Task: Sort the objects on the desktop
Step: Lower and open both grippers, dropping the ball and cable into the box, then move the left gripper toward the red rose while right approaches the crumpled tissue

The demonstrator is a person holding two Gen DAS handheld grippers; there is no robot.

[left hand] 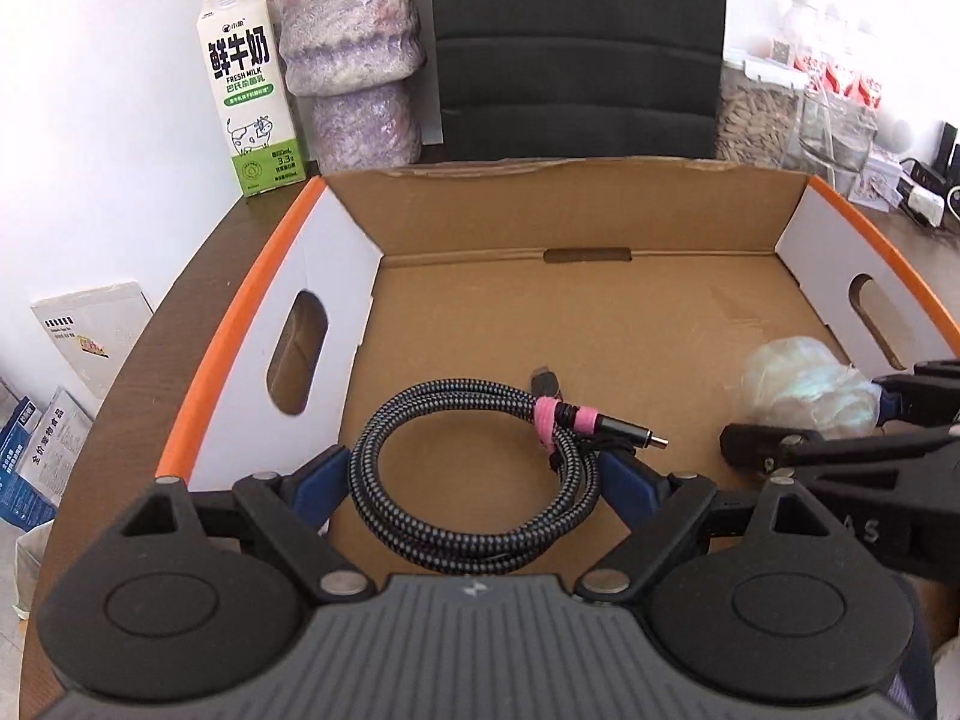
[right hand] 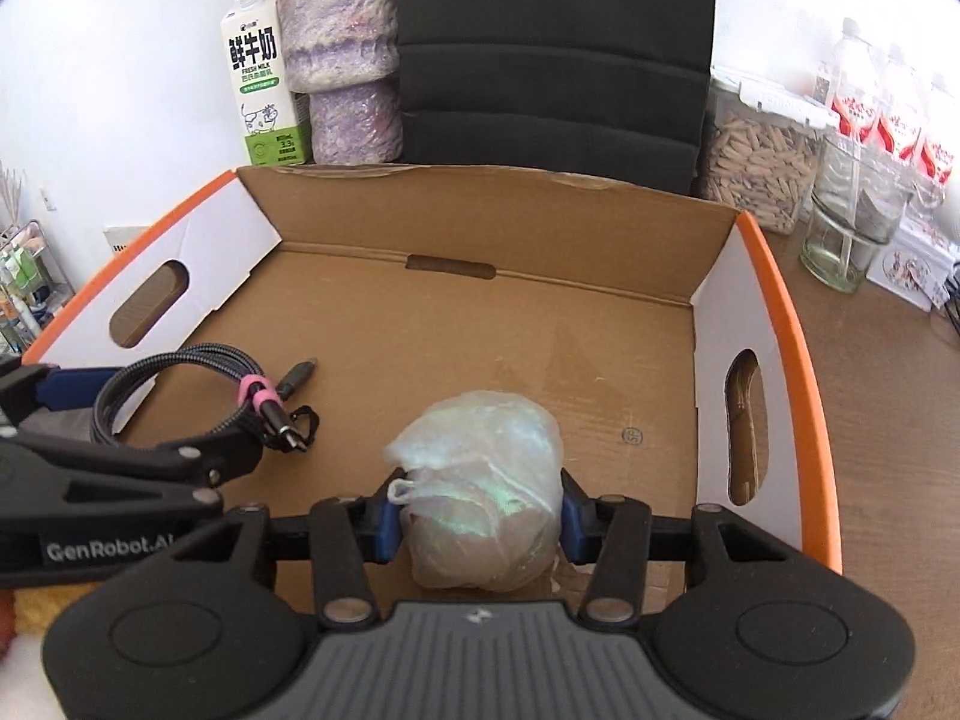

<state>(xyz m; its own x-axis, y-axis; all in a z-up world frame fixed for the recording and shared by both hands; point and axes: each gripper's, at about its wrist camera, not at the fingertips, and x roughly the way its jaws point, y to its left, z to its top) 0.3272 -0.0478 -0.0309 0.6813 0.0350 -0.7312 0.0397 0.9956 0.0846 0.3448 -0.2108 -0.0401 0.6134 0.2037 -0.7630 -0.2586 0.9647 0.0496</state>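
A coiled black-and-grey braided cable (left hand: 474, 480) with pink ties and metal plugs sits between the blue pads of my left gripper (left hand: 474, 483), which is shut on it with wide jaws. The coil hangs just over the floor of an open cardboard box (left hand: 540, 210) with orange rims and white side walls. My right gripper (right hand: 480, 522) is shut on a crumpled, translucent, iridescent plastic bag (right hand: 480, 468) low inside the same box (right hand: 480, 210), right of the cable (right hand: 180, 384). Each gripper shows in the other's view: the left gripper (right hand: 180, 414) and the right gripper (left hand: 840, 420) with the bag (left hand: 798, 384).
Behind the box stand a milk carton (left hand: 252, 90), a purple textured vase (left hand: 348, 30) and a black chair back (left hand: 576, 48). On the brown table at right are a jar of seeds (right hand: 756, 174), a glass (right hand: 852, 228) and water bottles (right hand: 888, 96). Paper packs (left hand: 90, 336) lie left.
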